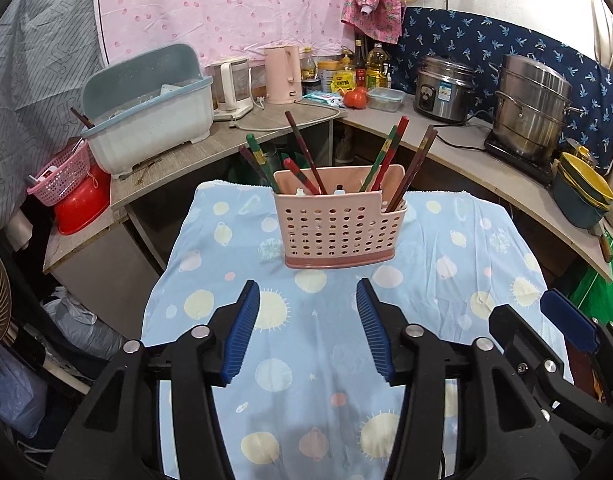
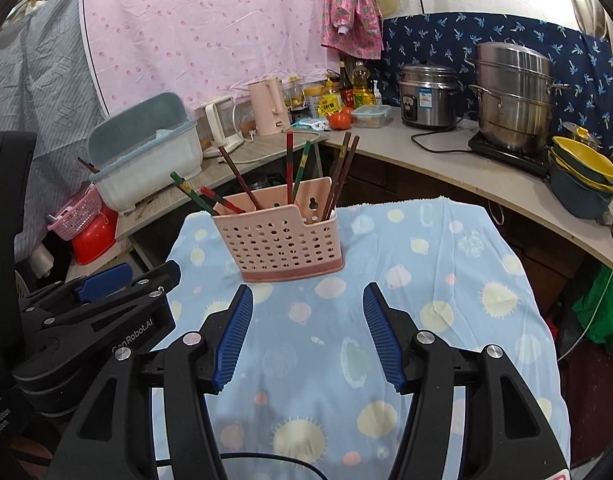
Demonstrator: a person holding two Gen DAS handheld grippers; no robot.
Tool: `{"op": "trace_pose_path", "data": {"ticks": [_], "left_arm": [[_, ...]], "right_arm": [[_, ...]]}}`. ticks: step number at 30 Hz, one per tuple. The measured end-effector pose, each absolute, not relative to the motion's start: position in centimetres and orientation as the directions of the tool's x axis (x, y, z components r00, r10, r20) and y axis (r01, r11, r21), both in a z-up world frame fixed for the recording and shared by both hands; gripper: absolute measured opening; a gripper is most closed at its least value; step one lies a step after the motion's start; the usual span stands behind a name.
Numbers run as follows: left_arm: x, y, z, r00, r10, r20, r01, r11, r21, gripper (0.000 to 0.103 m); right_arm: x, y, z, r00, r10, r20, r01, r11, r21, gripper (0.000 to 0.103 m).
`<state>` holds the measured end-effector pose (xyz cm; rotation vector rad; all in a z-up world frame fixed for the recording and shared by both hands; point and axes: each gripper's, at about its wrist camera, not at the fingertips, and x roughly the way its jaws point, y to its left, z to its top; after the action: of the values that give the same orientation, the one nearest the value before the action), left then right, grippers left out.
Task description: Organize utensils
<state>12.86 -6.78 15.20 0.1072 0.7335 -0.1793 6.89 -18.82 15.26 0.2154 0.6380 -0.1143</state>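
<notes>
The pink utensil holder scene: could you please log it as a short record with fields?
holder: pink perforated utensil holder, upright on the cloth
contents: chopsticks standing tilted inside, red, green and dark brown
surface: blue patterned cloth with nothing else lying on it
left gripper: open, empty, short of the holder
right gripper: open, empty, short of the holder
counter behind: blue dish rack, pink kettle, rice cooker, steel steamer pot

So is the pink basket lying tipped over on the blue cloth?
No, the pink basket stands upright on the blue cloth, with the chopsticks sticking up out of it.
</notes>
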Motion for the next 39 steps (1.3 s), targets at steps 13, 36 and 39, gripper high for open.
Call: {"op": "trace_pose_path", "data": {"ticks": [13,36,39], "left_arm": [[13.4,-5.5,13.9,0.720,-0.082,-0.690,0.147,0.988,0.036,0.070],[14.6,-4.8,13.6,0.715,-0.043,-0.698,0.103,0.994,0.045,0.095],[14.6,-4.9,13.4,0.713,-0.043,-0.700,0.111,0.992,0.052,0.095]], "right_arm": [[7.4,-18.4,14.5,0.784,-0.069,-0.617,0.186,0.974,0.128,0.068],[8.4,-19.1,14.3,0.776,-0.084,-0.625,0.198,0.973,0.116,0.085],[8.4,-19.2,14.1,0.773,-0.082,-0.629,0.203,0.972,0.122,0.085]]}}
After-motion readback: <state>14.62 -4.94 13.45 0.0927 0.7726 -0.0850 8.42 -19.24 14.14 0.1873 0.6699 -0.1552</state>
